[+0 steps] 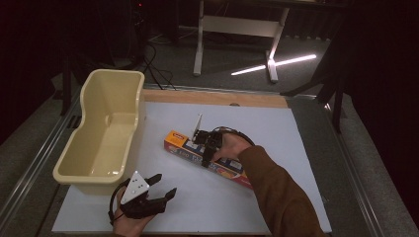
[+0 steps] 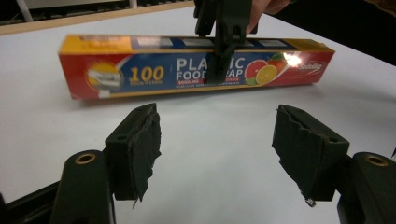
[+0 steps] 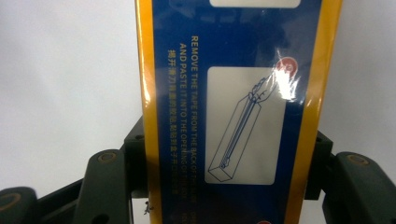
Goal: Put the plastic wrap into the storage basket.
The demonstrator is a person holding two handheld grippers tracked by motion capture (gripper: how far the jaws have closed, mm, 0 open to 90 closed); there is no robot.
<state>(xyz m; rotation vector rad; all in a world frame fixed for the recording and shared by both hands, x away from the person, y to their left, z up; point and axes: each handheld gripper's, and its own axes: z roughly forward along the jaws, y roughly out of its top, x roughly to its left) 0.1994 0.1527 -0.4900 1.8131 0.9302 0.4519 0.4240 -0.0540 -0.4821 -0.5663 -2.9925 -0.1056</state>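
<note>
Straddling box [image 3: 233, 107], right gripper [image 3: 229, 182]

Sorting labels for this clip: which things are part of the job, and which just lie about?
In the job:
- plastic food wrap box
- right claw, straddling that box

Lying about:
- cream plastic tub
- left claw, open, apart from the box

- High view is dim and grainy; black surroundings, a bright light strip [image 1: 274, 64] on the floor toward 1 o'clock.
- Glare patches glint on the plastic food wrap box [image 2: 196, 65] at its 3 o'clock end.
- Right gripper view is soft, too close for sharp focus.
</note>
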